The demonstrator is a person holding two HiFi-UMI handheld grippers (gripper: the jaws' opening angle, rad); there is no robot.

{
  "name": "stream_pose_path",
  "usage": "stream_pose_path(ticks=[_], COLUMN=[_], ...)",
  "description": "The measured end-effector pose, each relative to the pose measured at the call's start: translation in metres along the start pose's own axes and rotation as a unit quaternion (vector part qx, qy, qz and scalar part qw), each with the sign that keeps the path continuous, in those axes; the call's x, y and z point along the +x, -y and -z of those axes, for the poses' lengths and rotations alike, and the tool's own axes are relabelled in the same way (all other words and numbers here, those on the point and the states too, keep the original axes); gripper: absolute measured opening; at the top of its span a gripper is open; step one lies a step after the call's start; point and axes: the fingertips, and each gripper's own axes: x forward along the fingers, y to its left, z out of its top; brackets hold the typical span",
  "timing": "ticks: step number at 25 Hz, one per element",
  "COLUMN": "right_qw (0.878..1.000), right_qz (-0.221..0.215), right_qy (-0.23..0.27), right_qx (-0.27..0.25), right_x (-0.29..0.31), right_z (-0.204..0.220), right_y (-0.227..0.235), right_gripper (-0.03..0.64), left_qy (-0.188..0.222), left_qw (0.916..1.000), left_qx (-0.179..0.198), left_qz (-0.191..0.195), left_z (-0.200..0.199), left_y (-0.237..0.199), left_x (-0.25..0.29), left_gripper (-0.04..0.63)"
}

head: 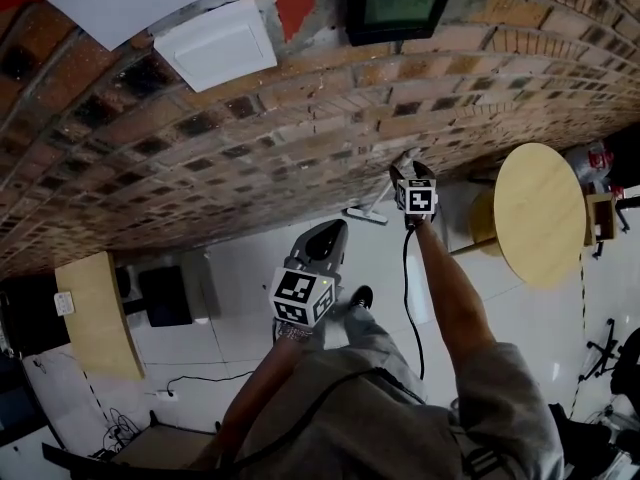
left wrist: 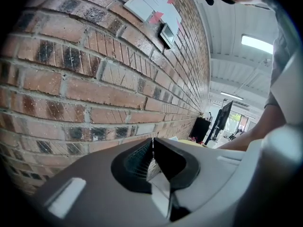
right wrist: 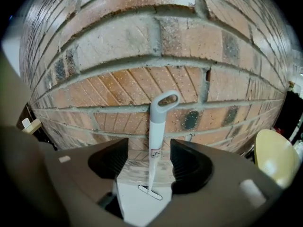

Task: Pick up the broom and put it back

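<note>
Broom: the broom (right wrist: 156, 141) stands nearly upright against the brick wall (head: 300, 118). Its head is on the pale floor (head: 250, 268) and the loop of its handle is up against the bricks.
Right gripper: your right gripper (right wrist: 149, 162) is wide open and holds nothing. The handle shows in the gap between the jaws, just beyond them and touching neither.
Left gripper: your left gripper (left wrist: 152, 148) is closed on nothing and sits low near your body, well apart from the broom.
Step in hand: I judge this is the moment at the handle, either about to grasp it or just after letting it go. The pictures alone do not settle which.
Next move: if you are picking up, push the jaws forward around the handle below the loop, centre it, then close squarely.
Hard to see: from the head camera your right gripper (head: 412, 171) covers the top of the broom (head: 383, 193). I cannot tell whether the loop hangs on a hook.
</note>
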Motion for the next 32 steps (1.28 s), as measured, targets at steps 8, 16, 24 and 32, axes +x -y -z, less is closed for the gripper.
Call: stream_pose_path(ticks=[8, 16, 24, 32], right_qw=[0.970, 0.979, 0.990, 0.994], right_qz=[-0.050, -0.047, -0.040, -0.029], right_qy=[0.147, 0.150, 0.091, 0.075], right_qx=[0.189, 0.128, 0.099, 0.077], right_x=[-0.161, -0.252, -0.262, -0.272], right_z=[-0.072, -0.094, -0.074, -0.064], right_y=[-0.052, -0.144, -0.172, -0.183], right_gripper=[0.076, 0.000, 0.000, 0.000], left_qy=[0.011, 0.013, -0.031, -0.045], left_qw=[0.9998, 0.9983, 0.9973, 0.9968], left_qx=[0.020, 0.053, 0.064, 0.063], left_qz=[0.002, 0.019, 0.015, 0.020], left_z=[-0.011, -0.036, -0.021, -0.013], left_y=[0.005, 0.026, 0.033, 0.039], left_x=[-0.006, -0.002, -0.006, -0.017], left_gripper=[0.009, 0.009, 0.009, 0.009])
